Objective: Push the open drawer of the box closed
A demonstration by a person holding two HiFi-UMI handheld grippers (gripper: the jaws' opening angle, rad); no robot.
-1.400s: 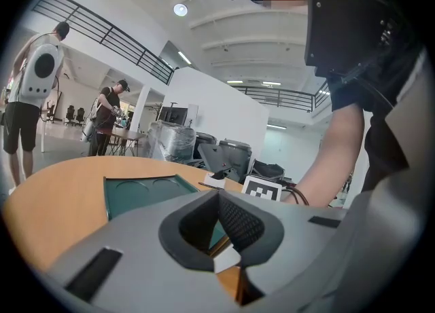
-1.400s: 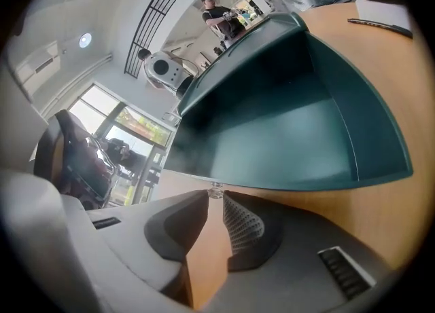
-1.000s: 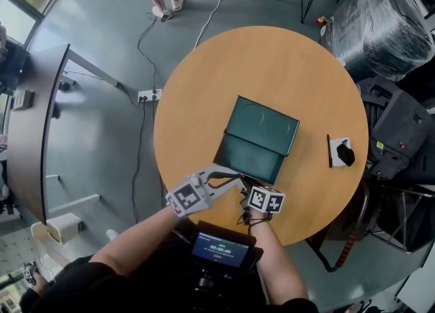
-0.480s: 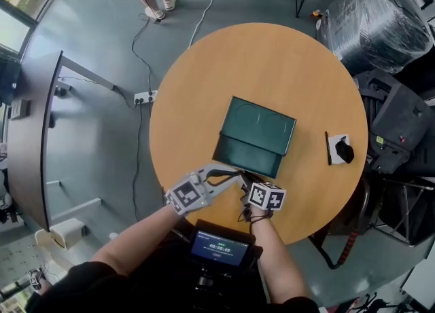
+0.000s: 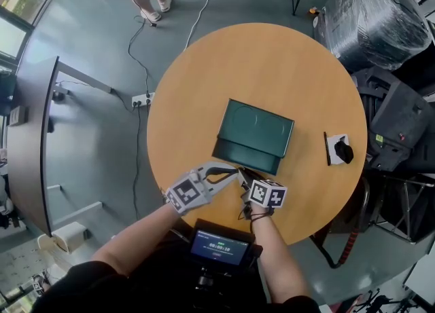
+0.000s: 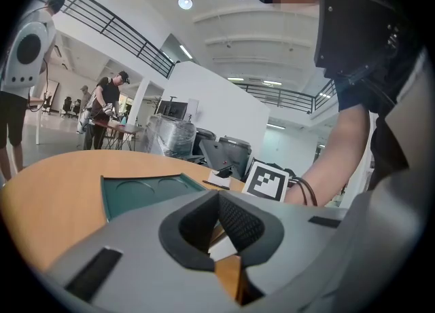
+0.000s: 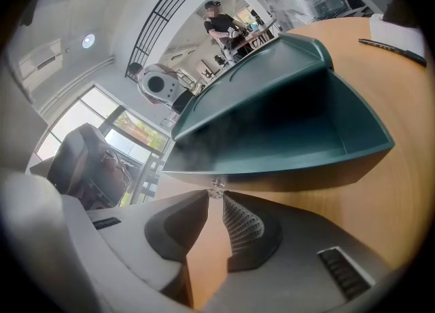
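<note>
A dark green box point(image 5: 257, 125) lies in the middle of the round wooden table point(image 5: 272, 60). Its drawer point(image 5: 243, 157) sticks out a short way toward me. In the right gripper view the drawer point(image 7: 272, 135) is empty, with a small metal knob point(image 7: 216, 185) at its front. My right gripper point(image 5: 245, 174) is at that front, and its jaws point(image 7: 215, 193) are shut on the knob. My left gripper point(image 5: 230, 172) hovers just left of it, jaws point(image 6: 219, 197) shut on nothing. The box top point(image 6: 146, 193) shows ahead of the left gripper.
A white card carrying a black object point(image 5: 340, 150) and a pen point(image 5: 327, 150) lies at the table's right edge. Dark chairs point(image 5: 401, 128) and a plastic-wrapped bundle point(image 5: 380, 20) crowd the right. A power strip point(image 5: 141, 101) and cable lie on the floor to the left.
The drawer has slid farther into the box, so less of it sticks out. Both grippers have moved forward with it.
</note>
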